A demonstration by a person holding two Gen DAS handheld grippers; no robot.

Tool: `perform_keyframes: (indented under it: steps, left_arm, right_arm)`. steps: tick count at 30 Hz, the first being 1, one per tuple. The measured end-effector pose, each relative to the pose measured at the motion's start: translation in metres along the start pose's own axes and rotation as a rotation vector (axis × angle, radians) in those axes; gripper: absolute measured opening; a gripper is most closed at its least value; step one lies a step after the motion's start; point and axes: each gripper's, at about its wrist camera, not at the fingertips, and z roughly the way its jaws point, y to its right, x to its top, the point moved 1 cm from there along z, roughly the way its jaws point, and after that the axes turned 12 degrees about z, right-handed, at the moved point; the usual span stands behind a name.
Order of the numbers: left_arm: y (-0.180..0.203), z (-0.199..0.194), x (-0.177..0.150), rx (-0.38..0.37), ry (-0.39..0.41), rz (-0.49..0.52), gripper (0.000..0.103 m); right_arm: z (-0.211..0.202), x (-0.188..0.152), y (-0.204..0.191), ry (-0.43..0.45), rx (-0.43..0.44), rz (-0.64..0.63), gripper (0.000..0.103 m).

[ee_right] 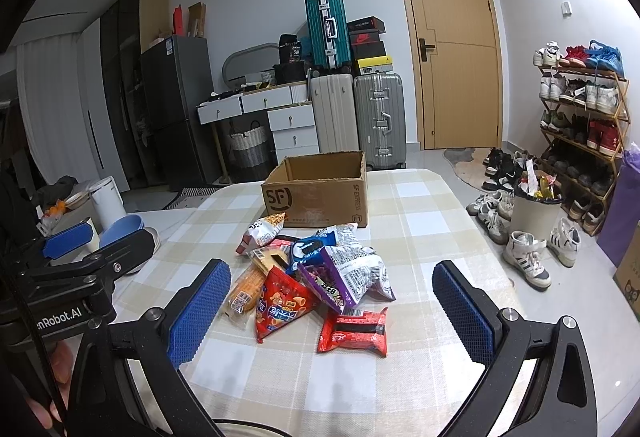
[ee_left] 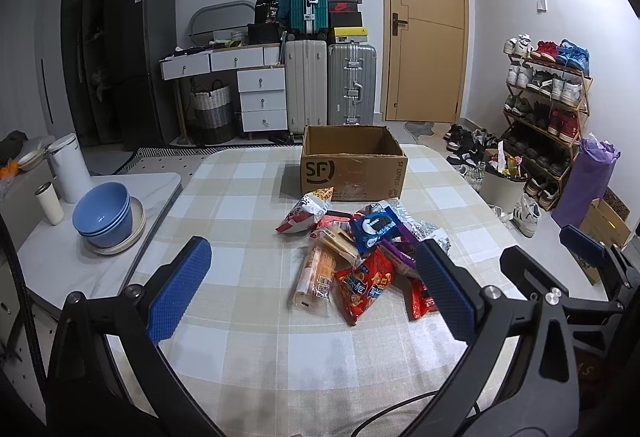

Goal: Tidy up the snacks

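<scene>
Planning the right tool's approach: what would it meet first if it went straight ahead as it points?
Likely the snack pile: the right tool is open, and the red-and-black packet lies nearest between its fingers, the cardboard box beyond. Depth is uncertain.

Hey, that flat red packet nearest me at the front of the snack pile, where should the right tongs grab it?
Probably from above, across the red packet's near crimped edge. It lies flat on the tablecloth, clear of the pile on that side, and the open right tongs already hover over it.
</scene>
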Motion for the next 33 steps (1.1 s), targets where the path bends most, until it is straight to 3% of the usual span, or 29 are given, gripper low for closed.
perform_keyframes:
  steps: [18,24,33]
  left_arm:
    - [-0.007,0.011,-0.009,-0.002,-0.022,-0.014,0.102]
    - [-0.021,0.039,-0.019,0.0,-0.07,-0.03,0.102]
    - [-0.007,0.099,-0.033,-0.092,-0.145,-0.008,0.102]
  right_arm:
    - [0.009,-0.009,0.008,-0.02,-0.008,0.019,0.103]
    - [0.026,-0.015,0.016,-0.07,-0.003,0.035,0.103]
    - [0.064,-0.02,0.031,-0.121,-0.007,0.045,0.103]
